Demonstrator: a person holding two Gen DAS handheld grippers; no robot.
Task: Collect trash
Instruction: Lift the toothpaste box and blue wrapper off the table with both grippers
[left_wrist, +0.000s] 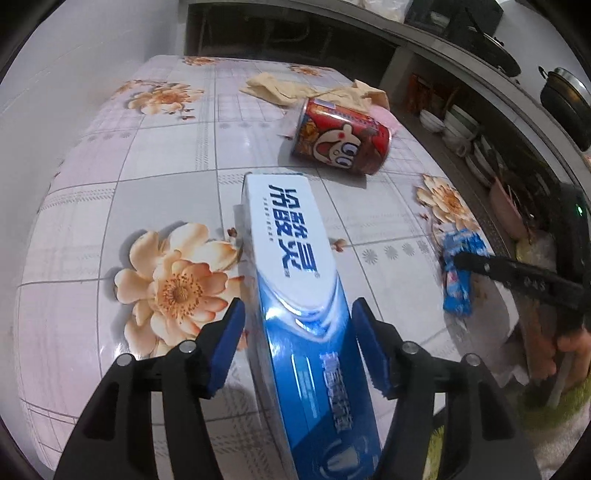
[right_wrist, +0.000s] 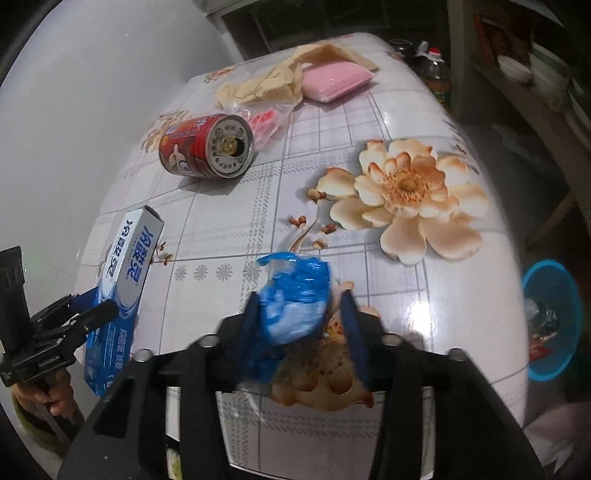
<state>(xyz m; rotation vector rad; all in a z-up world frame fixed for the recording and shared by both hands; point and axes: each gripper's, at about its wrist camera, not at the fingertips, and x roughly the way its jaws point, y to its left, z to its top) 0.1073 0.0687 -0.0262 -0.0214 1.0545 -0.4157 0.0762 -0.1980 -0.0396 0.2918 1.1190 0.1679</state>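
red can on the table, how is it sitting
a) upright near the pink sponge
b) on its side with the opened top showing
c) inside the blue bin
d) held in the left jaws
b: the red can lies on its side on the flowered table, its opened top facing the right wrist camera, untouched by either gripper.

The blue wrapper (right_wrist: 291, 310) is motion-blurred between the right gripper's fingers. The toothpaste box (left_wrist: 295, 295) runs off the picture's bottom edge. The bin's (right_wrist: 554, 321) contents are indistinct.
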